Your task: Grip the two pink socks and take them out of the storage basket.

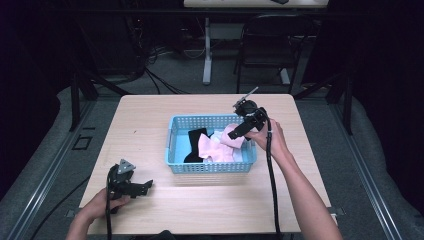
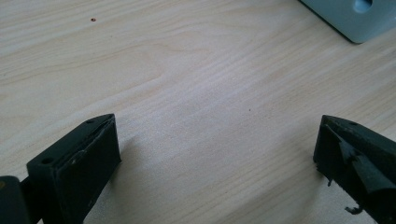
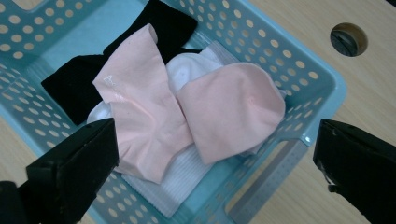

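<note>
The right gripper (image 3: pixel 210 154) is held over the basket (image 3: pixel 322 79), jaws wide apart around nothing. The pink socks (image 3: pixel 187 107) lie inside, on white socks (image 3: pixel 184 70) and black socks (image 3: pixel 74 84). One pink sock should be pinched alone, clear of the basket wall. The left gripper (image 1: pixel 145 187) is parked open on the table (image 1: pixel 150 110), well apart.

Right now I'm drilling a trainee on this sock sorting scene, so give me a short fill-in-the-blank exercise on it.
1. The pale pink socks lie inside a perforated plastic basket coloured ____.
2. The right gripper hovers over that basket with its jaws ____.
3. The left gripper is over the bare ____ tabletop.
4. Under the pink socks lies a sock coloured ____.

Missing words: blue; open; wooden; black
</note>
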`<state>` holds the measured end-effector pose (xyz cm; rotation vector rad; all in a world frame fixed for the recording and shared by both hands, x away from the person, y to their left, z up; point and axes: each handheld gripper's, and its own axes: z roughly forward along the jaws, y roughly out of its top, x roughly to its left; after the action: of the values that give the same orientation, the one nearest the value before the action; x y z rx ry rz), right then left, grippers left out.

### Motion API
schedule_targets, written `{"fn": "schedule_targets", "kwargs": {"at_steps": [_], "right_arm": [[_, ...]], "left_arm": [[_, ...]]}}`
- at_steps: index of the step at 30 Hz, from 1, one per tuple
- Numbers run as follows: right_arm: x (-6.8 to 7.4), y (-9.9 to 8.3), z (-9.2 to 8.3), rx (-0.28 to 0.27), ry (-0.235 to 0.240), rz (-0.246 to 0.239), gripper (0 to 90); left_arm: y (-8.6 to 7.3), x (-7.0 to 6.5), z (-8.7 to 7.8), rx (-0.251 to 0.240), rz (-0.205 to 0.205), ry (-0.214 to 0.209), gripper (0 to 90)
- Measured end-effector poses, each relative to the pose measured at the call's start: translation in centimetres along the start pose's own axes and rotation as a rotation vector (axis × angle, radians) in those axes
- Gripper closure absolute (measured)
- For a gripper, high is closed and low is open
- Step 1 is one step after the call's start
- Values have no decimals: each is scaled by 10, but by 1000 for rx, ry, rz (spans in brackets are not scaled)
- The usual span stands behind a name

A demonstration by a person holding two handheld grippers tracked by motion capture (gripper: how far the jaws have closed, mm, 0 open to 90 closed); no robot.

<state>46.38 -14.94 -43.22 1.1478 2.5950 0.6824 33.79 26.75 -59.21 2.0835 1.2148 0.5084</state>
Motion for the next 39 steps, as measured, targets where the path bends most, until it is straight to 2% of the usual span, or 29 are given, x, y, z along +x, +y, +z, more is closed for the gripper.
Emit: {"fn": "schedule_targets", "kwargs": {"at_steps": [5, 12, 14, 17, 20, 22, 23, 24, 27, 29, 31, 32, 33, 35, 36, 38, 39], "right_arm": [[0, 6, 18, 27, 16, -3, 0], [-4, 9, 43, 69, 34, 18, 3], [-5, 8, 50, 62, 35, 31, 9], [-8, 9, 58, 102, 42, 29, 50], [-8, 10, 67, 121, 49, 36, 128], [-7, 11, 72, 141, 38, 26, 149], [-5, 12, 75, 145, 31, 36, 173], [-7, 13, 76, 164, 30, 20, 191], [-7, 13, 84, 182, 11, 35, 281], [-9, 12, 88, 204, 6, 44, 389], [-8, 11, 92, 196, -6, 67, 545], [-10, 12, 91, 220, -7, 51, 580], [-9, 11, 92, 223, -16, 52, 689], [-10, 12, 91, 239, -22, 46, 721], [-9, 10, 92, 209, -16, 74, 795], [-11, 9, 88, 207, -16, 76, 863], [-11, 9, 87, 204, -14, 75, 868]], "left_arm": [[0, 0, 0, 0, 0, 0, 2], [0, 0, 0, 0, -1, 0, 2], [0, 0, 0, 0, 0, 0, 2], [0, 0, 0, 0, 0, 0, 2], [0, 0, 0, 0, 0, -1, 2], [0, 0, 0, 0, 0, 0, 2], [0, 0, 0, 0, -1, 0, 2], [0, 0, 0, 0, 0, 0, 2], [0, 0, 0, 0, 0, 1, 2], [0, 0, 0, -2, -1, 1, 2], [0, 0, 0, -1, -1, 2, 2], [0, 0, 0, -1, 0, 2, 2], [0, 0, 0, -2, -1, 2, 2], [0, 0, 0, -2, -1, 2, 2], [0, 0, 0, -1, 0, 2, 2], [0, 0, 0, -1, -1, 2, 2], [0, 0, 0, -2, -1, 2, 2]]}}
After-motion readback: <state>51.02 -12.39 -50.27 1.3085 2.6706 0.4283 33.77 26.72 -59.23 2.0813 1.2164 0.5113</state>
